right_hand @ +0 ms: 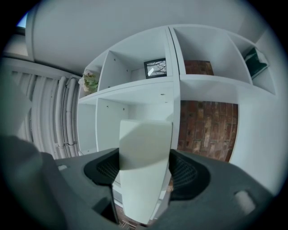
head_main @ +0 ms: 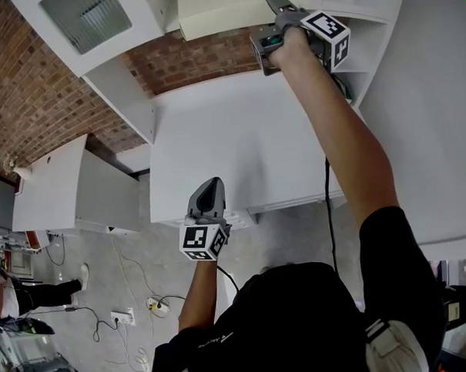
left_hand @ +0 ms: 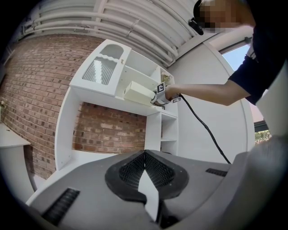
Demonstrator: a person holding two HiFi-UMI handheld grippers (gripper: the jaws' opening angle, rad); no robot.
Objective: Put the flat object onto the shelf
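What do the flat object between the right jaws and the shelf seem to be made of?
Flat object: probably plastic or foam board, matte cream, with rounded edges, no grain. Shelf: likely painted wood board, smooth white, with small peg holes.

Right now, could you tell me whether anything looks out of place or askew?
Only the flat object: it sits between the jaws of the right gripper and seems to jut past the front edge of the shelf rather than lying fully in. Nothing looks damaged or spilled.
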